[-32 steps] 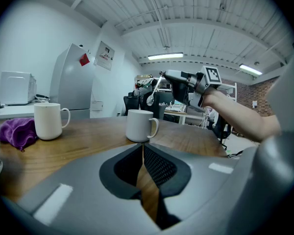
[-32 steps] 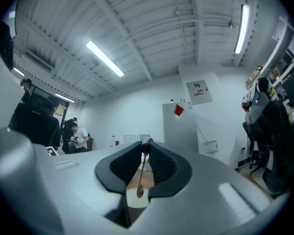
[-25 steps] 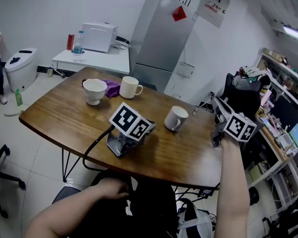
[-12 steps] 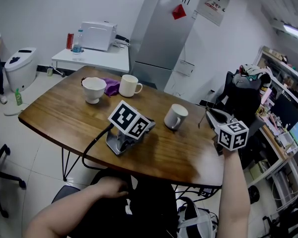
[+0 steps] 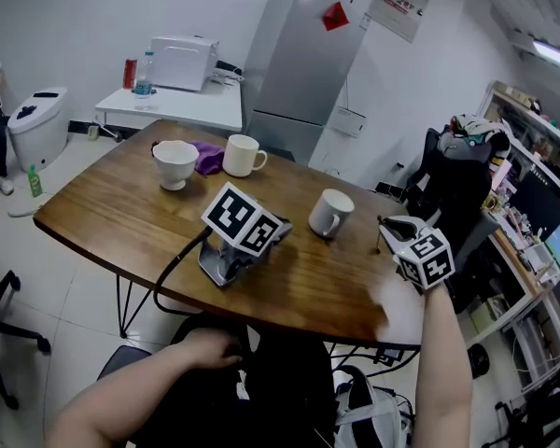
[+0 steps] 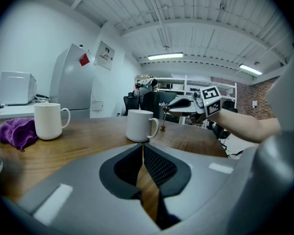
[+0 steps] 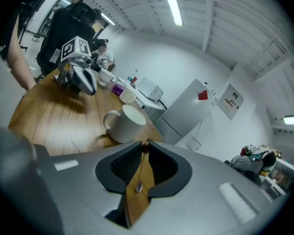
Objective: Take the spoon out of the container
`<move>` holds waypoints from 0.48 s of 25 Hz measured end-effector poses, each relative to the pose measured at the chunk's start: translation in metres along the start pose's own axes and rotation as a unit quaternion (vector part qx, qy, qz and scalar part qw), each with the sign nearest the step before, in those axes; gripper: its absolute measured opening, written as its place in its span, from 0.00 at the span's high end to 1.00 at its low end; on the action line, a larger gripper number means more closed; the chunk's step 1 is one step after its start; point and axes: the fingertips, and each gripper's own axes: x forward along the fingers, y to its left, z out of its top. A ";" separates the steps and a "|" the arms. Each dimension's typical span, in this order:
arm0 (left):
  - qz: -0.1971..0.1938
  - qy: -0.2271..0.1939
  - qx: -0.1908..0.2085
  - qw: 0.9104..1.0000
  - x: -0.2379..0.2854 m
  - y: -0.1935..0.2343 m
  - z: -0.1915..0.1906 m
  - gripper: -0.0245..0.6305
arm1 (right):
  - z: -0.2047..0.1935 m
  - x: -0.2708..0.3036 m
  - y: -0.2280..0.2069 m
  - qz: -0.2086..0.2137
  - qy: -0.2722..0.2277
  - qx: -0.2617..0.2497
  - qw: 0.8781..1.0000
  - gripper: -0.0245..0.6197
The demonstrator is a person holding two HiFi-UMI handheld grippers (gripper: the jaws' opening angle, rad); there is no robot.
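A white mug [image 5: 330,213] stands on the wooden table [image 5: 121,213], right of centre. My right gripper [image 5: 385,226] hovers over the table's right end, a little right of the mug, apart from it. It is shut on a thin metal spoon [image 7: 139,175], whose handle runs between the jaws. The left gripper view shows the spoon [image 6: 163,119] hanging down from the right gripper [image 6: 169,106], beside the mug [image 6: 139,125]. My left gripper [image 5: 280,231] lies on the table with its jaws shut on nothing, pointing at the mug. The person's left hand rests in the lap.
At the far end of the table stand a second white mug [image 5: 242,155], a white cup [image 5: 175,164] and a purple cloth [image 5: 206,160]. A chair draped in black clothing [image 5: 453,180] stands past the table's right edge. A grey refrigerator [image 5: 299,73] is behind.
My right gripper has come down and a little left with the spoon, closer to the table's right end. The left gripper and the mug have not moved.
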 end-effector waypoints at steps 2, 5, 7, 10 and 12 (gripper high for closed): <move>0.000 0.000 0.000 1.000 0.000 0.000 0.000 0.95 | -0.007 0.004 0.008 0.008 0.023 -0.031 0.999 0.89; 0.000 0.000 0.000 1.000 0.000 0.000 0.000 0.95 | -0.017 0.010 0.023 0.031 0.054 -0.076 0.995 0.89; 0.000 0.000 0.000 1.000 0.000 -0.001 -0.001 0.95 | -0.024 0.013 0.035 0.055 0.068 -0.099 0.991 0.89; 0.000 0.000 0.000 1.000 0.000 -0.001 -0.001 0.95 | -0.032 0.017 0.054 0.100 0.082 -0.123 0.984 0.89; -0.001 0.000 0.000 1.000 0.000 -0.001 -0.001 0.95 | -0.035 0.020 0.064 0.130 0.091 -0.137 0.978 0.89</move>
